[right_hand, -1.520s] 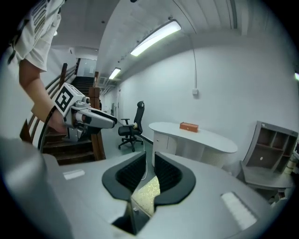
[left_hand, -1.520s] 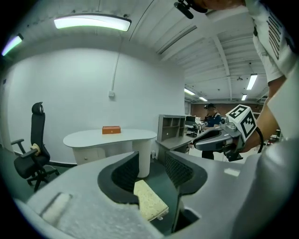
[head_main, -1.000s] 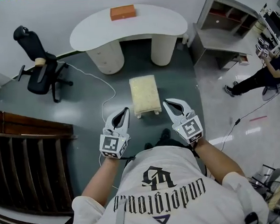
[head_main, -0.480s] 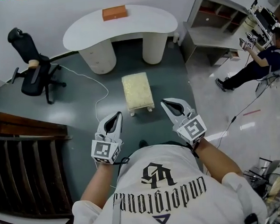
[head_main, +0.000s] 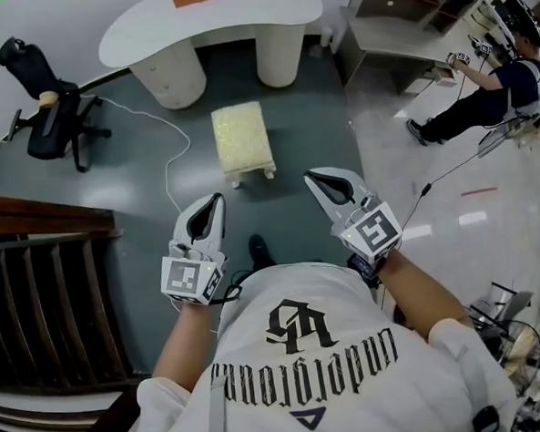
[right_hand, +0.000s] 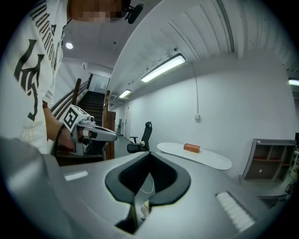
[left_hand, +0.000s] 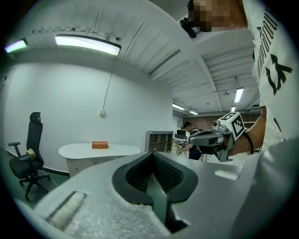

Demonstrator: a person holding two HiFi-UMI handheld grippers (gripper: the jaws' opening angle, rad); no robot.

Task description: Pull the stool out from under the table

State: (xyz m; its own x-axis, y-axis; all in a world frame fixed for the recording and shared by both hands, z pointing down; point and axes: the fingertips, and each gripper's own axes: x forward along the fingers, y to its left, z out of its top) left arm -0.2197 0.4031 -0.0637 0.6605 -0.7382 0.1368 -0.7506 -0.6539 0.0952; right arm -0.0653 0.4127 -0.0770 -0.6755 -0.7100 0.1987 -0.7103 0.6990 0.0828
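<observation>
My left gripper point(head_main: 213, 205) and right gripper point(head_main: 318, 178) have their fingers closed on nothing. The stool point(head_main: 242, 141) stands upper centre, clear of the desk point(head_main: 213, 22). The cable point(head_main: 189, 138) beside it could snag my foot.

white t-shirt point(head_main: 306, 363) with black lettering; grey left claw point(head_main: 217, 198), grey right claw point(head_main: 310, 175).

one stool point(head_main: 242, 139), one table point(head_main: 258, 15), two tools point(head_main: 216, 201) point(head_main: 311, 175)
</observation>
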